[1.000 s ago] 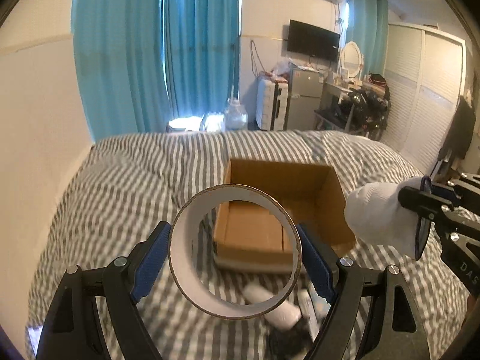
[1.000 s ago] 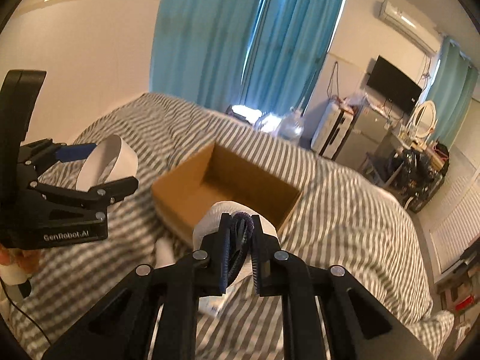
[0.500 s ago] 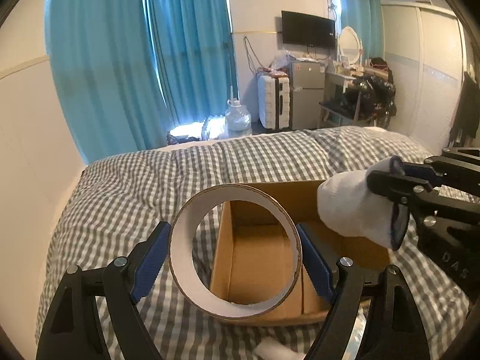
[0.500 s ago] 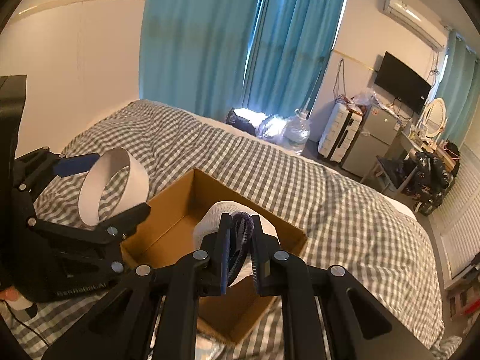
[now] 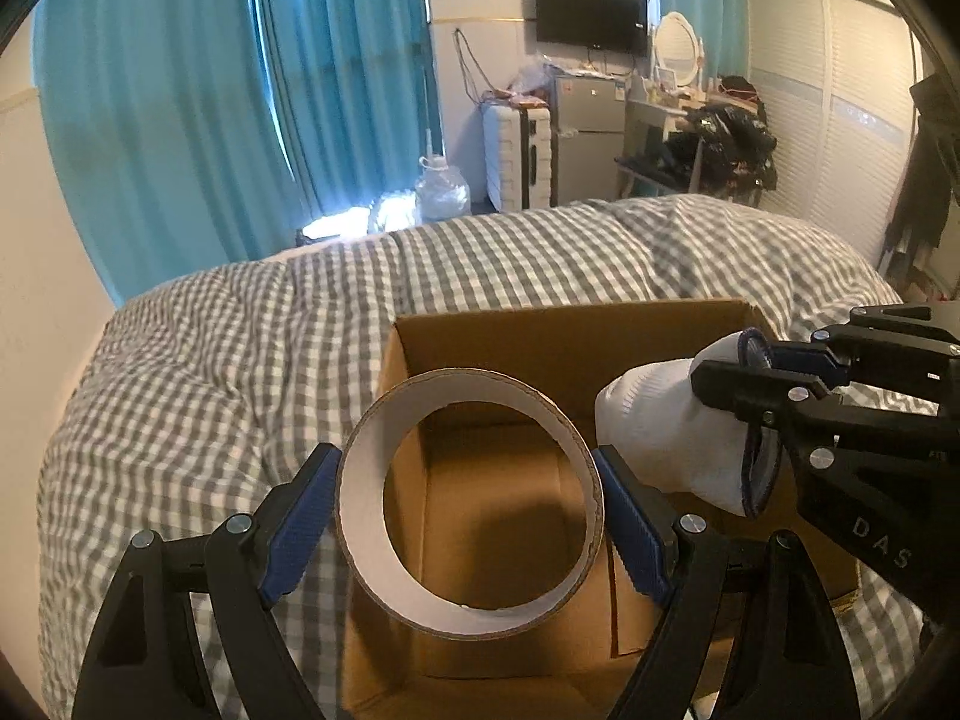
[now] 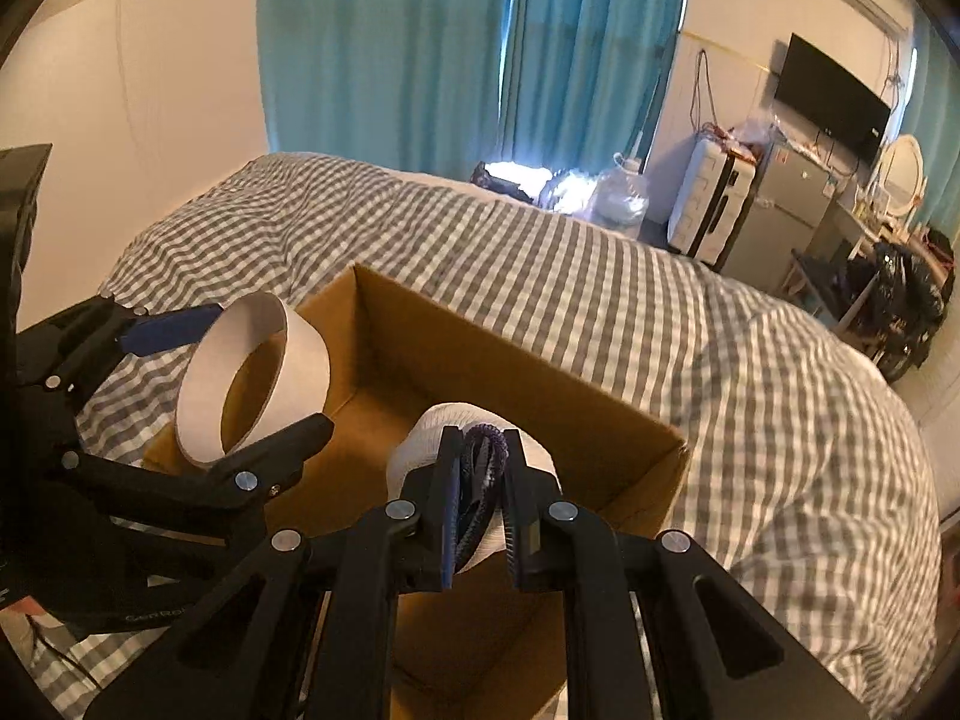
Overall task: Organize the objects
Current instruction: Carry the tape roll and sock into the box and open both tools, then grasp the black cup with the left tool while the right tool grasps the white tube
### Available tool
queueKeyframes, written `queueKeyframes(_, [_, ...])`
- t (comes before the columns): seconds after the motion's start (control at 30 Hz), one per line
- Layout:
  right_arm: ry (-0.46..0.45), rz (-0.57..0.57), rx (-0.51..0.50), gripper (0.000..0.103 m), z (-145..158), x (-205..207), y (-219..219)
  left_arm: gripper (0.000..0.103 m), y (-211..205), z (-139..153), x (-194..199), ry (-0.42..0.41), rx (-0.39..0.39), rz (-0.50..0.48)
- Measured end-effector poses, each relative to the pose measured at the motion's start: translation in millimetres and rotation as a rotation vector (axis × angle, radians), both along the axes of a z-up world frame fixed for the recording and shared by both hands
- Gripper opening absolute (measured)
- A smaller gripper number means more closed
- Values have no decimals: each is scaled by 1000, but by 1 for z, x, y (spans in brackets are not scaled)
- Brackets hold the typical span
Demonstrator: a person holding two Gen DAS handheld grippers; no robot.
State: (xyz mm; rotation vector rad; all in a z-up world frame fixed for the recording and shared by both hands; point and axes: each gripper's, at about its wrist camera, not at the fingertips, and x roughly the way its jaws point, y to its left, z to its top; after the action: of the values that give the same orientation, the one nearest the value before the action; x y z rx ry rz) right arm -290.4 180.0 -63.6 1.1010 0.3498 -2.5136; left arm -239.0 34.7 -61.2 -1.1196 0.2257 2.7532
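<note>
My left gripper (image 5: 471, 510) is shut on a white tape roll (image 5: 372, 468), held upright over the near left part of an open cardboard box (image 5: 570, 336). The roll also shows in the right wrist view (image 6: 300, 354). My right gripper (image 6: 480, 480) is shut on a rolled white sock with a dark cuff (image 6: 450, 420) and holds it over the box's (image 6: 432, 324) right side. The sock shows in the left wrist view (image 5: 660, 426) beside the roll. The box's inside looks bare.
The box sits on a bed with a grey checked cover (image 5: 240, 348). A wall runs along the bed's left side (image 6: 150, 90). Beyond the bed are blue curtains (image 5: 210, 90), a water jug (image 5: 441, 192), a suitcase, a small fridge and a cluttered desk.
Both grippers have moved forward and down over the box with their loads. The box has grown larger in both views, and the items lying in front of it have dropped out of sight.
</note>
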Motion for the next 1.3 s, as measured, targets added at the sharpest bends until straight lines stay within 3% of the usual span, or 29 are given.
queueKeyframes(0.1, [-19, -3, -45, 17, 0, -1, 9, 91, 2, -5, 2, -23, 0, -14])
queueKeyframes(0.13, [-15, -7, -60, 25, 3, 2, 11, 100, 3, -5, 3, -27, -1, -15])
queueKeyframes(0.17, [-7, -13, -65, 31, 6, 4, 12, 101, 3, -4, 6, -28, 3, -9])
queueKeyframes(0.23, [21, -26, -74, 59, 17, 12, 16, 101, 3, -1, 9, -39, 17, -3])
queueKeyframes(0.27, [39, -31, -84, 62, 25, 17, 18, 101, 3, 1, 11, -49, 22, 0])
queueKeyframes(0.37, [66, -39, -102, 63, 44, 30, 25, 101, -1, 10, 19, -75, 52, 10])
queueKeyframes(0.57, [109, -67, -99, 65, 79, 64, 37, 101, -15, 46, 49, -44, 90, 40])
queueKeyframes(0.93, [168, -48, -85, 71, 128, 134, 37, 101, -39, 99, 118, 24, 68, 112])
queueKeyframes(1.13, [174, -8, -58, 72, 134, 176, 33, 101, -43, 106, 158, 43, 53, 136])
queueKeyframes(1.3, [158, 8, -43, 74, 121, 199, 35, 101, -45, 94, 184, 44, 40, 158])
